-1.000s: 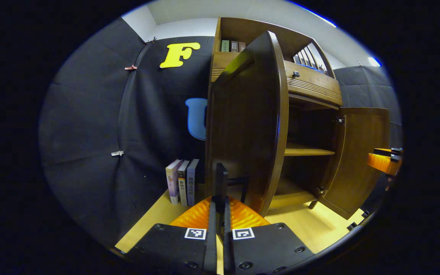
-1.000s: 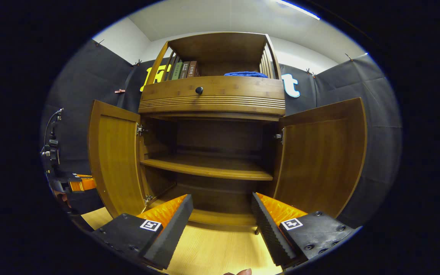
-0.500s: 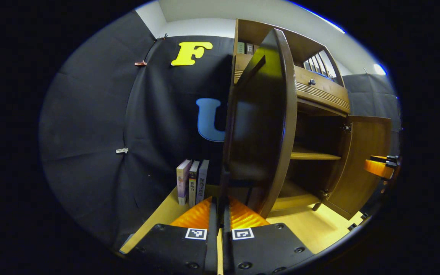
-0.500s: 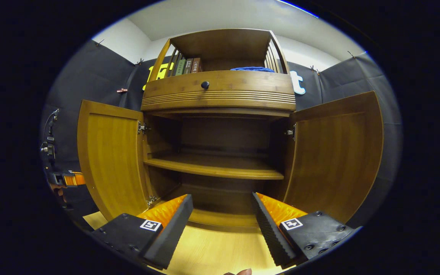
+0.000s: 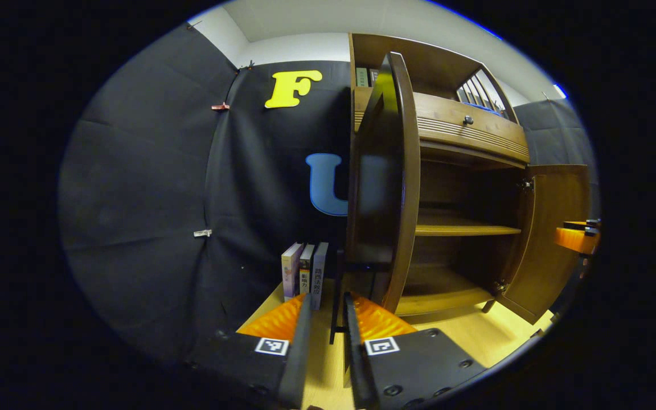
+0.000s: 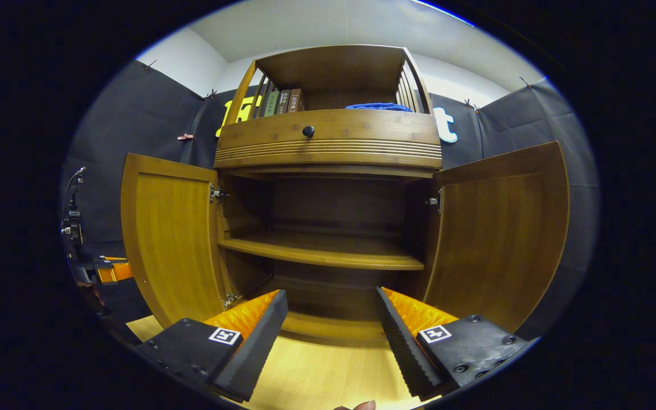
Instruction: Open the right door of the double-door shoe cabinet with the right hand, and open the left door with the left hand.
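The brown wooden shoe cabinet (image 6: pixel 328 142) has both doors swung out. In the right gripper view the left door (image 6: pixel 174 245) and the right door (image 6: pixel 499 233) stand wide apart, and my right gripper (image 6: pixel 331 296) hangs open in front of the bare inner shelf (image 6: pixel 322 253). The left gripper view meets the left door (image 5: pixel 388 188) nearly edge-on. Its thin dark handle (image 5: pixel 337 273) stands in the narrow gap of my left gripper (image 5: pixel 328 299), whose fingers are slightly parted and do not press on it. The right door (image 5: pixel 556 228) shows beyond.
Three books (image 5: pixel 304 273) stand on the light wood floor (image 5: pixel 464 341) left of the cabinet. A drawer with a dark knob (image 6: pixel 308 131) tops the doors. Above it sit books (image 6: pixel 282 101) and a blue cloth (image 6: pixel 376 106). The right gripper (image 5: pixel 575 236) shows far right.
My left gripper's fingers have parted and let go of the left door's handle, which they were shut on. The left door has swung a little further out. The right gripper has hardly moved.
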{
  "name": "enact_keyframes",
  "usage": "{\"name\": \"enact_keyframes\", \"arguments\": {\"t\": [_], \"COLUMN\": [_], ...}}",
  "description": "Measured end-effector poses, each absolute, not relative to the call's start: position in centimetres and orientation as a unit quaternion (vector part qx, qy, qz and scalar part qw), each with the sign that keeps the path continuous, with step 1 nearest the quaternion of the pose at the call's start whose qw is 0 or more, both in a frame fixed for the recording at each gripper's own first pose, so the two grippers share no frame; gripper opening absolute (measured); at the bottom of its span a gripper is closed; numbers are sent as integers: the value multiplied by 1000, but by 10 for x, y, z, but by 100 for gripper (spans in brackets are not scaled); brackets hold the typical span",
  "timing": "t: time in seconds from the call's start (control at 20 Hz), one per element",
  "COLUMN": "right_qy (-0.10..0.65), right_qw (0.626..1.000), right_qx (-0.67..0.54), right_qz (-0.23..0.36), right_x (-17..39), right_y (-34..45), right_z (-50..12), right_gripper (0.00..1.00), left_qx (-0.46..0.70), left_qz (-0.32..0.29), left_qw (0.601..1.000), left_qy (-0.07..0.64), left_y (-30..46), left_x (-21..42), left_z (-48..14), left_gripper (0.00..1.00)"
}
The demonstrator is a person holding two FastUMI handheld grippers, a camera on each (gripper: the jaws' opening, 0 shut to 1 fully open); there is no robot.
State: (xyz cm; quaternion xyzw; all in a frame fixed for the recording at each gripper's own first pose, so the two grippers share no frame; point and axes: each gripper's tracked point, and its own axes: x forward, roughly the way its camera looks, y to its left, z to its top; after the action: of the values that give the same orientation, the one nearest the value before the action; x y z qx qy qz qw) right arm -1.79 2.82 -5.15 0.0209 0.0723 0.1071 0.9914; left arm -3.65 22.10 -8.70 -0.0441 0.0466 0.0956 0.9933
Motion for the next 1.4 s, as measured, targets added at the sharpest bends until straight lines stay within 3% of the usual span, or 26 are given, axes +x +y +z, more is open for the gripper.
{"name": "enact_keyframes", "arguments": {"t": [0.15,0.2,0.45,1.4], "right_qy": [73,72,70,34], "right_qw": [991,991,990,994], "right_qx": [22,20,19,24], "right_qz": [112,114,124,101], "right_x": [-26,-28,-38,-57], "right_y": [23,22,20,11], "right_z": [-48,-47,-43,-13], "right_gripper": [98,98,98,98], "left_qx": [-43,-37,-23,-26], "left_qz": [107,111,113,37], "left_qw": [993,992,993,999], "left_qy": [40,37,20,-17], "left_y": [220,219,201,86], "left_x": [-55,-60,-85,-63], "left_z": [-82,-80,-69,-15], "left_gripper": [64,65,95,94]}}
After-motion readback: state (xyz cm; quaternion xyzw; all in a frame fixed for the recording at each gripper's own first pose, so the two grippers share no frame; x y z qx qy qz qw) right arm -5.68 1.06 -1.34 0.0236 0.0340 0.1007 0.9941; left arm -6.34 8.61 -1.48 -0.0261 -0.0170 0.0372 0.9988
